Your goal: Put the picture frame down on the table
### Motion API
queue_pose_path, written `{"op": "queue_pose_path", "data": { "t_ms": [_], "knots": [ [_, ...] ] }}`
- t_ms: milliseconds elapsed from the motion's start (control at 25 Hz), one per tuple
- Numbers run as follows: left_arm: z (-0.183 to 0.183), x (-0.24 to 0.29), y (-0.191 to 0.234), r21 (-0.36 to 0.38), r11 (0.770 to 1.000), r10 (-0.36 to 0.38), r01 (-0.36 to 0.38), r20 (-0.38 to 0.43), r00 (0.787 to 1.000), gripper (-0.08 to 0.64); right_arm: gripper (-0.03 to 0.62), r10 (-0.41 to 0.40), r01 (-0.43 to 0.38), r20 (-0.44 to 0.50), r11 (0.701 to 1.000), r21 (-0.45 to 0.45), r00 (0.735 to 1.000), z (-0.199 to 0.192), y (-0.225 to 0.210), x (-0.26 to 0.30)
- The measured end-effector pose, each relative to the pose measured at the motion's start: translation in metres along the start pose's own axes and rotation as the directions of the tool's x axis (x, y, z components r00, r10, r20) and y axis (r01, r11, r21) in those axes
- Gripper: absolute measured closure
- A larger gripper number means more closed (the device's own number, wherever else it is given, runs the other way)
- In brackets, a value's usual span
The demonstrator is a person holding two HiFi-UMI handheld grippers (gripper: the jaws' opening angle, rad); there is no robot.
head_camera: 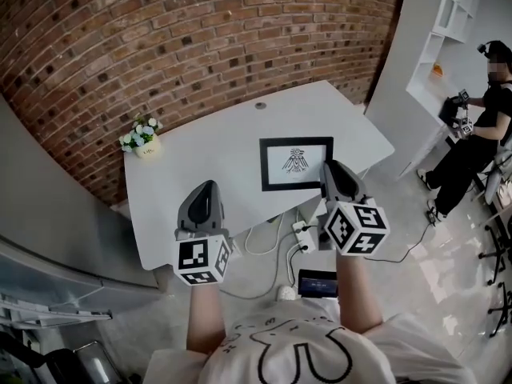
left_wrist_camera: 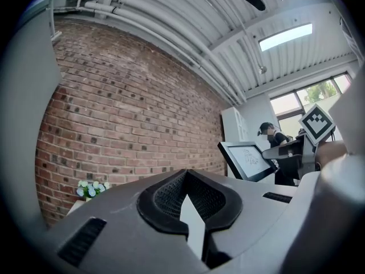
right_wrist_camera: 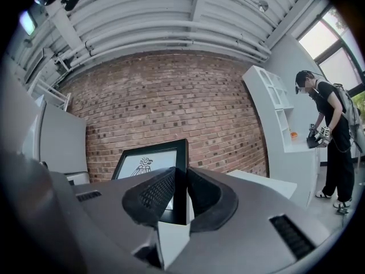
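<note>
A brick wall fills the top of the head view, above a white table. A person stands at the far right. At centre frame, the picture frame is over the table, its right edge pinched by the right gripper. The left gripper, lower left, has its jaws pressed together on nothing. Flowers sit on the table's left corner.
</note>
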State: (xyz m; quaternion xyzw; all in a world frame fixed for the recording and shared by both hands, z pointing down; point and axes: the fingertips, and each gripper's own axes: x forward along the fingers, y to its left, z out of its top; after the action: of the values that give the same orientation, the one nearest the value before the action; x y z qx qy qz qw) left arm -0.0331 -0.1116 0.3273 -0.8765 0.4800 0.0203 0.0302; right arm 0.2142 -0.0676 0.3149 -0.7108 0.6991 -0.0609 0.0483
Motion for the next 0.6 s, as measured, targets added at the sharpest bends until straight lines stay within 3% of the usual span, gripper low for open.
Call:
{"op": "queue_pose_path", "data": {
  "t_ms": [360, 600],
  "knots": [
    [-0.001, 0.032, -0.012, -0.004, 0.996, 0.090, -0.090, -0.005, 0.996, 0.548, 0.525, 0.085, -0.086, -0.023, 0.996, -0.004, 0.996, 0.006, -0.029, 0.038],
    [-0.003, 0.041, -0.018, -0.002, 0.993, 0.117, -0.117, -0.020, 0.993, 0.548, 0.525, 0.098, -0.097, -0.035, 0.995, 0.013, 0.995, 0.003, -0.046, 0.048]
  ]
}}
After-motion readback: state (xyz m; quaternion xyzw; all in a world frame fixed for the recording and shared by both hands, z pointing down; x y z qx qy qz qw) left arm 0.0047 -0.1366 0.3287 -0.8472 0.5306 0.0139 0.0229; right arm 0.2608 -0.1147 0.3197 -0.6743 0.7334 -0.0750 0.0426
